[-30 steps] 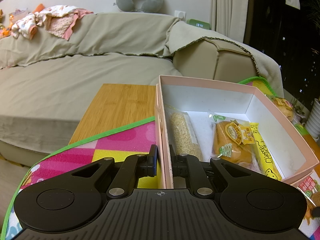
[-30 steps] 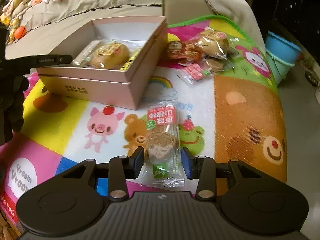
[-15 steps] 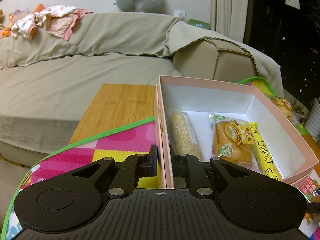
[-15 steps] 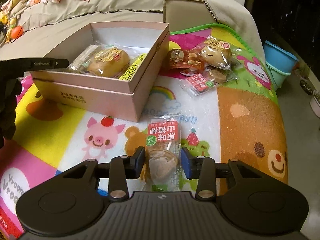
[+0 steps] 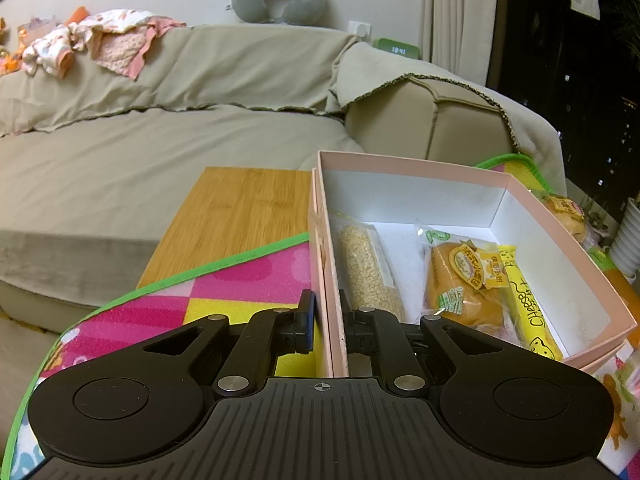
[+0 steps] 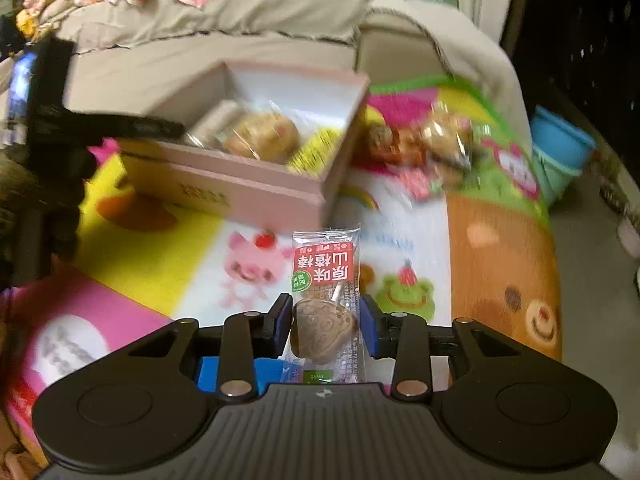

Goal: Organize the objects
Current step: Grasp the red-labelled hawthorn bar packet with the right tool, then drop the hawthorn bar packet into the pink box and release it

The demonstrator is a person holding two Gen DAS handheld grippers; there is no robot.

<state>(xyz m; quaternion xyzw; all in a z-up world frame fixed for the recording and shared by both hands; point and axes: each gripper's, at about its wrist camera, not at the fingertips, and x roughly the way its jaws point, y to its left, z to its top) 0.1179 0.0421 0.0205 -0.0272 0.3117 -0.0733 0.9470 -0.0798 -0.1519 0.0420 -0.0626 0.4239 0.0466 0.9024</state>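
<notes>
The left gripper (image 5: 329, 322) clamps the near wall of the pink box (image 5: 440, 168) on the play mat (image 5: 240, 280). The right gripper (image 6: 325, 330), its jaws just closing, grasps a wrapped snack (image 6: 326, 280) above the mat, short of the box.

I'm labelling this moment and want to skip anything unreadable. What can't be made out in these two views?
- Loose snack packets beyond the pink box: right wrist view, motion blur smears their labels.
- Near end of the held hawthorn snack packet: right wrist view, hidden behind the right claw.
- Near corner of the box floor: left wrist view, covered by the left claw clamping the wall.
- Right end of the mat: cut off.
</notes>
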